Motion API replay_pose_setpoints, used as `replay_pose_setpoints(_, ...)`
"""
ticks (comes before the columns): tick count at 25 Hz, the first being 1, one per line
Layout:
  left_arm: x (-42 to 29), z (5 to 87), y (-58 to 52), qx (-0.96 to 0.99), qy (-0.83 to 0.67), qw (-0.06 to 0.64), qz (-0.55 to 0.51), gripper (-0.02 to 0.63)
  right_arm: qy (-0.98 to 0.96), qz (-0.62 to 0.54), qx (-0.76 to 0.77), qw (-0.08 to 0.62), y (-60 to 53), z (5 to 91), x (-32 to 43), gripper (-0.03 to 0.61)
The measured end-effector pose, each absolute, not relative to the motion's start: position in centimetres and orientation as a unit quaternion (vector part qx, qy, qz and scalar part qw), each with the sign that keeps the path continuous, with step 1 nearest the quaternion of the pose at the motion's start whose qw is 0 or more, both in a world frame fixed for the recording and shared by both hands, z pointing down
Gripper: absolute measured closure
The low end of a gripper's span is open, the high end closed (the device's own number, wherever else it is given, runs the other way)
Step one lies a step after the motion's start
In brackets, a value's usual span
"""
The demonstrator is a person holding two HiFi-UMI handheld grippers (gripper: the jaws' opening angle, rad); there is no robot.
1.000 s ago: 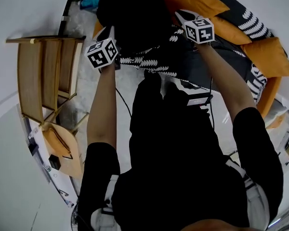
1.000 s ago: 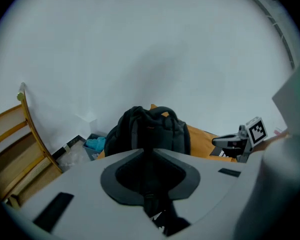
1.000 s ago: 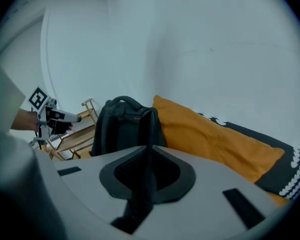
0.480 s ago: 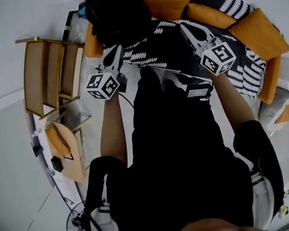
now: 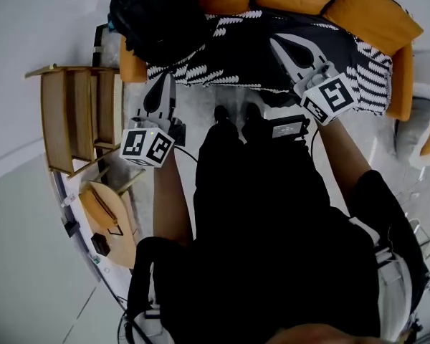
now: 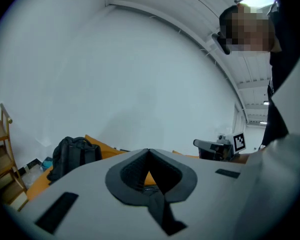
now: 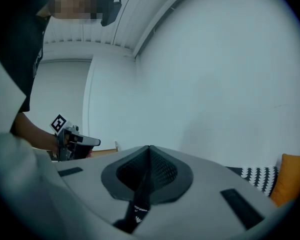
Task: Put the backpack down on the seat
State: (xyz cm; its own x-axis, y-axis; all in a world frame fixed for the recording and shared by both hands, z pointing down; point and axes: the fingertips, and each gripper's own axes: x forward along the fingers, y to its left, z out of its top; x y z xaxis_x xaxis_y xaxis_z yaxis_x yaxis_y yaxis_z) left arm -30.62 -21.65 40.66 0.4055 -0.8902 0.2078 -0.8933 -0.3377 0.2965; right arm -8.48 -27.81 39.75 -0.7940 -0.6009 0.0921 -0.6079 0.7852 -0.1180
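Observation:
The black backpack (image 5: 158, 20) rests on the sofa seat (image 5: 236, 56) at its left end, leaning against an orange cushion; it also shows in the left gripper view (image 6: 72, 154). My left gripper (image 5: 161, 79) hangs over the floor in front of the sofa, below the backpack and apart from it, shut and empty. My right gripper (image 5: 277, 43) points over the patterned seat cover to the right, also shut with nothing in it. In their own views the left gripper (image 6: 149, 151) and the right gripper (image 7: 150, 148) have their jaw tips touching.
Orange cushions (image 5: 373, 13) line the sofa back. A wooden slatted chair (image 5: 72, 117) and a small wooden table (image 5: 107, 221) stand at the left. A dark flat device (image 5: 288, 127) with a cable lies by the person's feet.
Both grippers have pulled back from the backpack toward the person and risen. The backpack stays on the sofa seat.

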Motion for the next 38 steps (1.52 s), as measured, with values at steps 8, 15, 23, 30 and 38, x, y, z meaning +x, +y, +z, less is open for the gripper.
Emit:
replay_pose_setpoints(8,-28.8,38.6,-17.6,0.85,-0.502,0.162,-0.003,0.598,-0.934,0.094,0.343,0.037,-22.6,40.5,-8.1,0.548)
replay_pose_setpoints(15,-30.0,37.6,-11.9,0.876,-0.462,0.138,-0.005,0.597,-0.928,0.1,0.356,0.04,-16.8,40.3,-11.4,0.548)
replay_pose_setpoints(23,-34.0,39.1,-4.3,0.883,-0.444,0.153,-0.009,0.598,-0.912,0.11,0.392,0.043,-9.7,39.8,-14.7,0.548)
replay_pose_setpoints(30,-34.0,41.0,0.4,0.887,-0.423,0.182,-0.023,0.598,-0.904,0.118,0.407,0.057,-4.8,40.0,-14.6,0.548)
replay_pose_setpoints(38,-30.1,41.6,2.4,0.89,-0.409,0.197,-0.026,0.598,-0.899,0.109,0.421,0.049,-2.0,39.2,-10.8,0.548)
